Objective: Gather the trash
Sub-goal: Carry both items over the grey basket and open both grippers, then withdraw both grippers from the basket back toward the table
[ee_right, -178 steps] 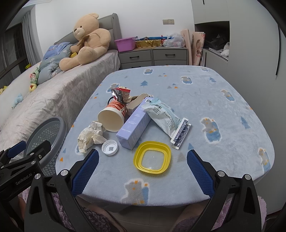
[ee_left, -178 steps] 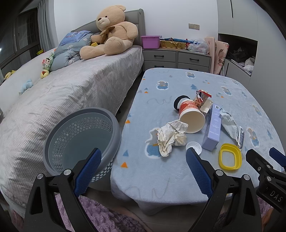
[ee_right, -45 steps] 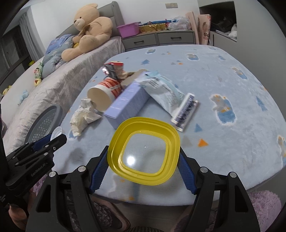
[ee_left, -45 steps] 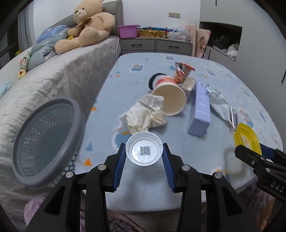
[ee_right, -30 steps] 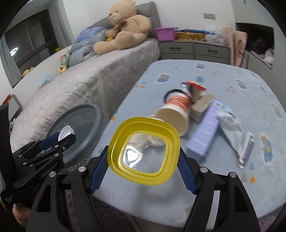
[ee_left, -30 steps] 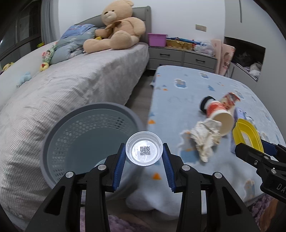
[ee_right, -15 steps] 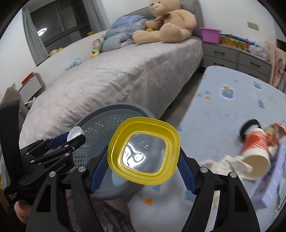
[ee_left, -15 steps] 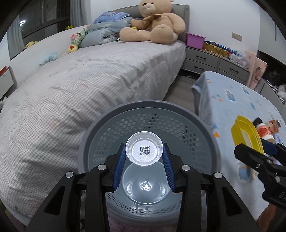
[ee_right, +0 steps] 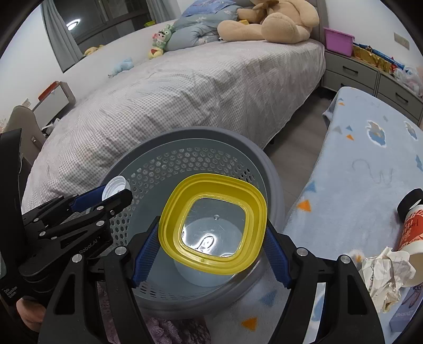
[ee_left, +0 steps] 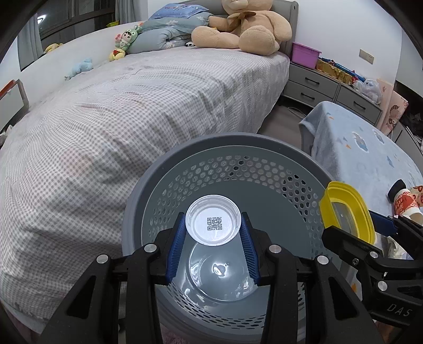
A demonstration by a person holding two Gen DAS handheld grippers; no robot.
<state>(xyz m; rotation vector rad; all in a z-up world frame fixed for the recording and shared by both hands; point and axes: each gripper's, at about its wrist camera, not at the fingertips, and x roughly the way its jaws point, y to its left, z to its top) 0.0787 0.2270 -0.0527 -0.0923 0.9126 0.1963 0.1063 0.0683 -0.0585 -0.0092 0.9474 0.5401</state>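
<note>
My left gripper (ee_left: pixel 213 232) is shut on a small round clear lid with a QR code (ee_left: pixel 213 219) and holds it over the mouth of the grey perforated basket (ee_left: pixel 164 172). My right gripper (ee_right: pixel 211 238) is shut on a square yellow lid (ee_right: pixel 169 211) and holds it over the same basket (ee_right: pixel 232 143). The yellow lid (ee_left: pixel 343 195) and right gripper show at the right of the left wrist view. The left gripper (ee_right: pixel 113 194) with its white lid (ee_right: pixel 115 185) shows at the left of the right wrist view. The basket is empty inside.
A bed with a checked grey cover (ee_left: pixel 132 105) lies behind the basket, with a teddy bear (ee_left: pixel 243 23) on it. The blue-cloth table (ee_right: pixel 370 185) to the right bears a tipped paper cup (ee_right: pixel 412 232), crumpled paper (ee_right: pixel 383 270) and a lilac box (ee_right: pixel 407 309). Grey drawers (ee_left: pixel 330 87) stand behind.
Both grippers have moved further over the basket with their lids still held. The basket now looks larger and more centred under both.
</note>
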